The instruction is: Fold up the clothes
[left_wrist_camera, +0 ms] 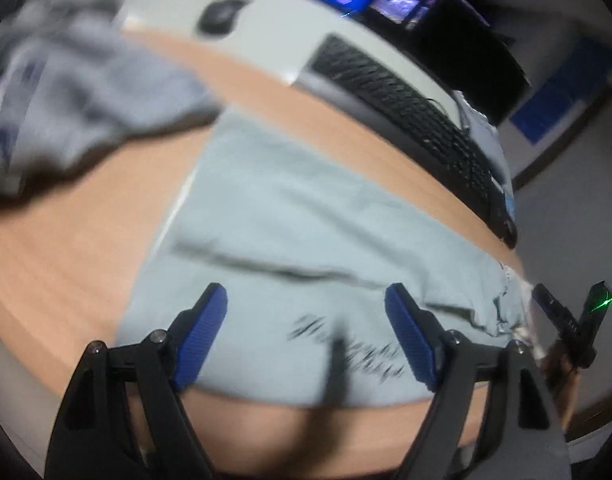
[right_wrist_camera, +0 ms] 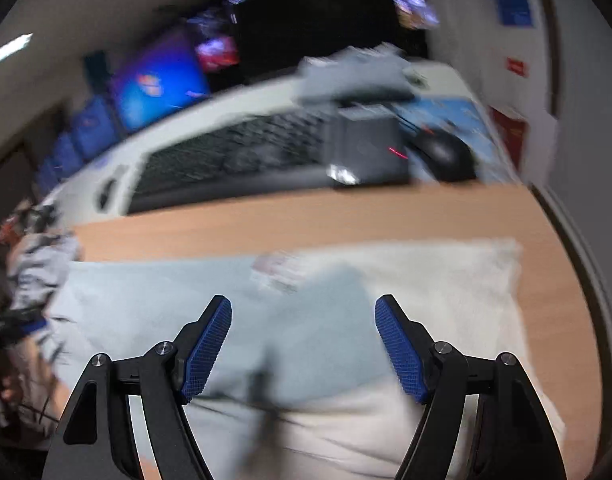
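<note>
A pale grey-green garment (left_wrist_camera: 289, 236) lies spread flat on the wooden table (left_wrist_camera: 85, 232), with a crease across it and dark print near its front edge. My left gripper (left_wrist_camera: 306, 300) hovers open over its near part, holding nothing. In the right wrist view the same garment (right_wrist_camera: 153, 304) lies partly over a white fluffy cloth (right_wrist_camera: 446, 288). My right gripper (right_wrist_camera: 303, 312) is open and empty above where the two meet. The right gripper also shows at the far right of the left wrist view (left_wrist_camera: 566, 320). Both views are motion-blurred.
A crumpled grey garment (left_wrist_camera: 65, 92) lies at the table's left. A black keyboard (left_wrist_camera: 418, 120) and a mouse (left_wrist_camera: 221, 14) sit behind on a white mat. The right view shows the keyboard (right_wrist_camera: 233, 156), a black box (right_wrist_camera: 366, 148), a second mouse (right_wrist_camera: 446, 152) and monitors (right_wrist_camera: 157, 84).
</note>
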Demonstrator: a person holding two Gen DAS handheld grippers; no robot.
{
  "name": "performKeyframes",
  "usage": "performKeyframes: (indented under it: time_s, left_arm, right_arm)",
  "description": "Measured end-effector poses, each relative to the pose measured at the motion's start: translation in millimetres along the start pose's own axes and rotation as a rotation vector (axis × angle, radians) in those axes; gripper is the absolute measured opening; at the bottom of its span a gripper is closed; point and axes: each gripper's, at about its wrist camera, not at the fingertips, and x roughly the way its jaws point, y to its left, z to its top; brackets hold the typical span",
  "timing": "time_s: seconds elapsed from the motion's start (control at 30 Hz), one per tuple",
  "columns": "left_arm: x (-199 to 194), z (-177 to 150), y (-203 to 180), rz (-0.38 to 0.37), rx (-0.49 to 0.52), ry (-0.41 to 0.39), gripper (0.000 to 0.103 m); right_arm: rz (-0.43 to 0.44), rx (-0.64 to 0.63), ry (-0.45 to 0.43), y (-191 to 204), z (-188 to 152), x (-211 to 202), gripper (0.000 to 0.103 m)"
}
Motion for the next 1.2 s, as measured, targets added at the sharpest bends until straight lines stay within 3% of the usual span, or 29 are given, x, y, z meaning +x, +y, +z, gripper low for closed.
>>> performKeyframes:
  time_s: [0.07,0.27,0.37,0.53,0.67,0.73,0.87,0.97,1.03,1.13,1.17,1.2]
  left_arm:
    - [-3,-5,-2,0.007,0.031,-0.022,0.08]
    - [8,-22,-31,0.189,0.239,-0.035,0.088]
    - [19,-27,-33,0.231,0.304,-0.055,0.089]
    - [13,-24,-15,0.172,0.257,-0.067,0.09]
    - [15,-18,-14,0.139,0.224,-0.081,0.09]
    - [17,-19,-17,0.157,0.243,-0.085,0.09]
    - [20,-22,-20,0.184,0.277,-0.095,0.09]
    - [14,-18,-12,0.138,0.216,-0.103,0.09]
    - [6,-10,1,0.076,0.124,-0.089,0.082]
    - [3,-6,9,0.103,0.096,-0.083,0.082]
    - [2,-4,11,0.112,0.087,-0.081,0.082]
    - [1,-3,14,0.121,0.078,-0.079,0.082]
  right_arm:
    - [0.083,-0.131,0.043,48,9,17,0.077]
    - [0.413,-0.526,0.229,214,14,90,0.076]
    - [0.454,-0.651,0.311,277,23,133,0.066]
    - [0.47,-0.788,0.434,346,29,198,0.045]
    - [0.428,-0.89,0.478,372,23,233,0.039]
    - [0.361,-0.852,0.471,371,41,249,0.031]
    - [0.366,-0.811,0.5,366,61,262,0.031]
    - [0.348,-0.854,0.488,369,62,257,0.031]
    - [0.38,-0.867,0.51,367,65,254,0.031]
    - [0.469,-0.948,0.528,368,67,240,0.031]
    - [0.507,-0.993,0.535,370,69,234,0.033]
    - [0.534,-1.035,0.54,371,71,229,0.043]
